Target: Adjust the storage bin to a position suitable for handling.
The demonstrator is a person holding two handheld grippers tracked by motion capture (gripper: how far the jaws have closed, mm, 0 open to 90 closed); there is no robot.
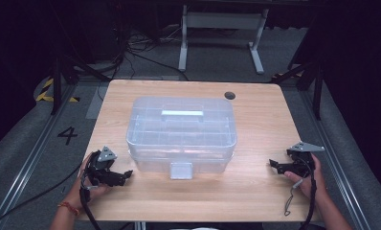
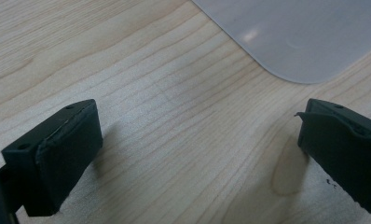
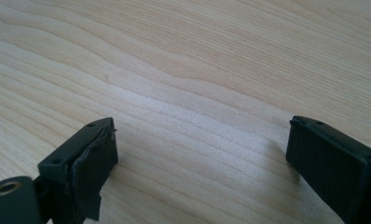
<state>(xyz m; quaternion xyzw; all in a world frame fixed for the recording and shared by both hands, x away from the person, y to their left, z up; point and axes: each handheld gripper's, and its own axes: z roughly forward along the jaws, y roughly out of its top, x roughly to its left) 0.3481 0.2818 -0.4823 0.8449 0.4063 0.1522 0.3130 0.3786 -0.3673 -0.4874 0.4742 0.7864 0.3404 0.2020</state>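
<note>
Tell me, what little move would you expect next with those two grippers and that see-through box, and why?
Probably both grippers move inward toward the clear plastic box. The left gripper and right gripper sit apart from it at either side, jaws open and empty over bare table. The box's lid looks closed, with its front latch facing the person, so the latch seems the likely first target.

Left hand-held gripper (image 1: 126, 173) and right hand-held gripper (image 1: 272, 164) point inward (jaws spread wide), each gripped by a hand.
</note>
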